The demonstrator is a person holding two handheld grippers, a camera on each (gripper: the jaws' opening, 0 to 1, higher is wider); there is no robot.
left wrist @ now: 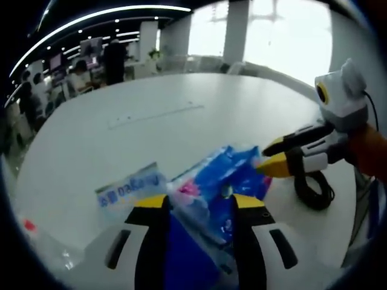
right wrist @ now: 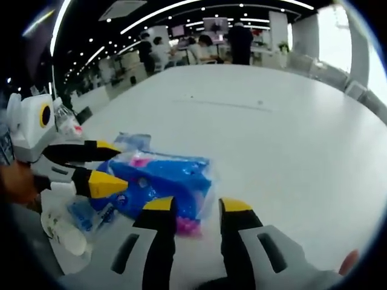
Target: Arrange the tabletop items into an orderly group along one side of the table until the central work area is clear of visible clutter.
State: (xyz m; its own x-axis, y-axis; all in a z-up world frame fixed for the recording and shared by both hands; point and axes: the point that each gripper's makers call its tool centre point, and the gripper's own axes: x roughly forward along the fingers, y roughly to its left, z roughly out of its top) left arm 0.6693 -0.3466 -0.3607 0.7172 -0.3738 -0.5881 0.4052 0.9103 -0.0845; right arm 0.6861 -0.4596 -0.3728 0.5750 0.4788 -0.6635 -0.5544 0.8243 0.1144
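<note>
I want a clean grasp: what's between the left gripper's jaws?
In the left gripper view, the blue plastic package lies between the left gripper's jaws; the right gripper touches its far corner.

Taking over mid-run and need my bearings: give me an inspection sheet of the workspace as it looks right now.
Surface: white table, far part bare.
Job's things: blue plastic packet lying flat; smaller clear packet with blue print beside it.
Clutter: clear wrappers at the table edge.
Grippers: left gripper jaws astride the blue packet; right gripper open at the packet's other end.
Cables: black coiled cable on the table.
Surroundings: open office, ceiling light strips, people at distant desks.
</note>
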